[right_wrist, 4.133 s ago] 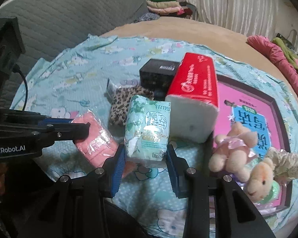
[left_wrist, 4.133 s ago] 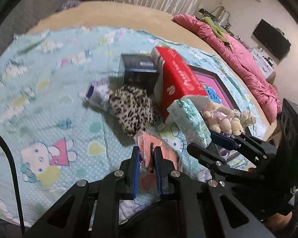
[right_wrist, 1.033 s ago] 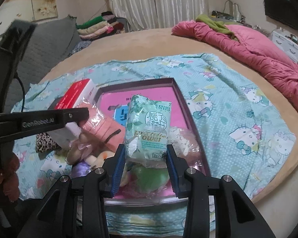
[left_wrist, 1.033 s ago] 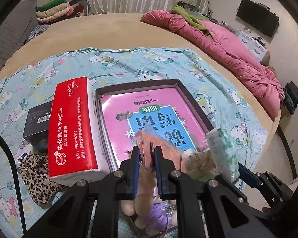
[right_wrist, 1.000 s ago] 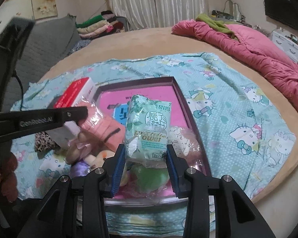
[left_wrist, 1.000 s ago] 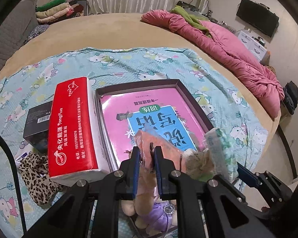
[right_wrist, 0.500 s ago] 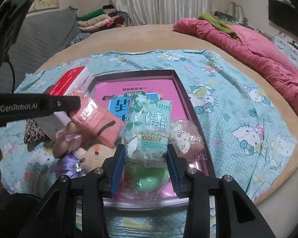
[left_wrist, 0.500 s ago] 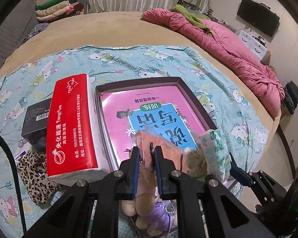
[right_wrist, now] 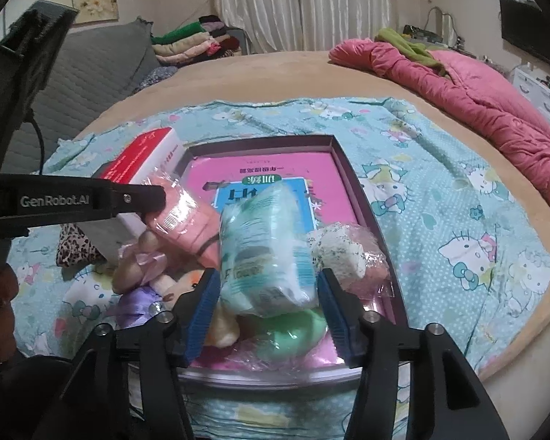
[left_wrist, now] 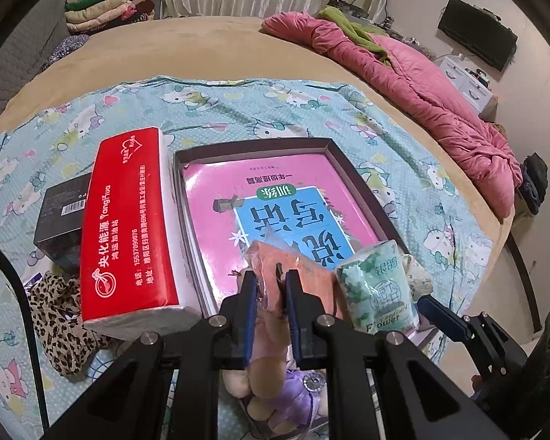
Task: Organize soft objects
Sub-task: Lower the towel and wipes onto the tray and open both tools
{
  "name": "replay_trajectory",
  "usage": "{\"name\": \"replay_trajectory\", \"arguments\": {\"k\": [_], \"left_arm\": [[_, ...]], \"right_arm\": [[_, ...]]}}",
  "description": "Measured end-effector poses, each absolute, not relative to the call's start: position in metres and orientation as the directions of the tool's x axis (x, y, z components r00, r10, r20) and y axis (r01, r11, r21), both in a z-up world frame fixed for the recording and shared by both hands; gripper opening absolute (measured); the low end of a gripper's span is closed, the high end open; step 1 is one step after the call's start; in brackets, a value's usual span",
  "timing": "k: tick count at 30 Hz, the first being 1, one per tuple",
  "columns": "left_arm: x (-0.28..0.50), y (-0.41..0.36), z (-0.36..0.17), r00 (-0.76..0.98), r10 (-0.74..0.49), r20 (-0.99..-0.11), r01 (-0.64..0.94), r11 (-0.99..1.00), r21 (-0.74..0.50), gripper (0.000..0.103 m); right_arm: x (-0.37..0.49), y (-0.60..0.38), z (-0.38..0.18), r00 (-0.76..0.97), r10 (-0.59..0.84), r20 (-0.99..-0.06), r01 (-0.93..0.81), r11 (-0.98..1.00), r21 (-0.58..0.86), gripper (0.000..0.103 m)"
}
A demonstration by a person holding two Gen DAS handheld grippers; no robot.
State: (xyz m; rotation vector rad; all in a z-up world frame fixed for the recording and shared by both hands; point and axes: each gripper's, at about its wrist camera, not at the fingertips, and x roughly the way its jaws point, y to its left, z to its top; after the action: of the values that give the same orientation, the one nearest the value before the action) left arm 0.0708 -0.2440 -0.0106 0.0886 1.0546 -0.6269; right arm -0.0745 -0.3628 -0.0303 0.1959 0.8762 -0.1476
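The green tissue pack [right_wrist: 266,256] tips and blurs between the spreading blue pads of the right gripper [right_wrist: 266,310], whose jaws are opening right now, the pads clear of the crinkly wrapper on both sides; the pack drops free over the near end of the box tray [right_wrist: 363,198]. Just to its left, the left gripper [left_wrist: 269,308] is clenched tight on a pink cloth in clear film [left_wrist: 293,278], pinching the glossy wrap so it puckers, held above the tray's near edge and not yet let go. Below them the tray's near end is already filling up: a plush bear [right_wrist: 143,253] in a shiny purple dress, a speckled white bundle in film [right_wrist: 343,253] at the right wall, and a smooth green lump in plastic [right_wrist: 297,333] right under the falling pack. So a good part of the sorting looks done, with one item landing and one waiting its turn. Further out, work remains, judging by what sits outside the tray: a leopard-print cloth [left_wrist: 60,315], limp and crumpled, lies on the near left of the cartoon-print sheet [left_wrist: 238,106], beside the big red tissue brick [left_wrist: 128,227], blocky with soft white sides, touching the tray's left wall. A hard black box [left_wrist: 60,216] sits left of that. The tray floor shows a glossy pink printed cover [left_wrist: 275,201], flat and slick.
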Motion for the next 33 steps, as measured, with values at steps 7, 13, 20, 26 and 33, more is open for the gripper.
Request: {"name": "replay_trajectory", "arguments": {"k": [7, 13, 20, 26, 33], "left_arm": [[0.072, -0.241, -0.015, 0.305, -0.455, -0.836, 0.519, 0.816, -0.255, 0.017], [0.072, -0.242, -0.018, 0.289, -0.449, -0.846, 0.524, 0.814, -0.253, 0.025], [0.065, -0.239, -0.021, 0.276, -0.442, -0.854, 0.534, 0.809, -0.246, 0.043], [0.061, -0.237, -0.019, 0.276, -0.437, -0.856, 0.541, 0.807, -0.238, 0.049], [0.053, -0.233, -0.007, 0.3, -0.444, -0.844, 0.56, 0.798, -0.221, 0.058]], "right_arm": [[-0.08, -0.368, -0.026, 0.635, -0.061, -0.771, 0.231, 0.966, 0.114, 0.061], [-0.083, -0.373, -0.021, 0.638, -0.071, -0.767, 0.252, 0.96, 0.121, 0.062], [-0.083, -0.372, -0.016, 0.641, -0.077, -0.764, 0.256, 0.959, 0.118, 0.068], [-0.084, -0.373, -0.012, 0.64, -0.092, -0.763, 0.27, 0.957, 0.11, 0.07], [-0.087, -0.375, -0.007, 0.636, -0.123, -0.762, 0.294, 0.951, 0.092, 0.073]]}}
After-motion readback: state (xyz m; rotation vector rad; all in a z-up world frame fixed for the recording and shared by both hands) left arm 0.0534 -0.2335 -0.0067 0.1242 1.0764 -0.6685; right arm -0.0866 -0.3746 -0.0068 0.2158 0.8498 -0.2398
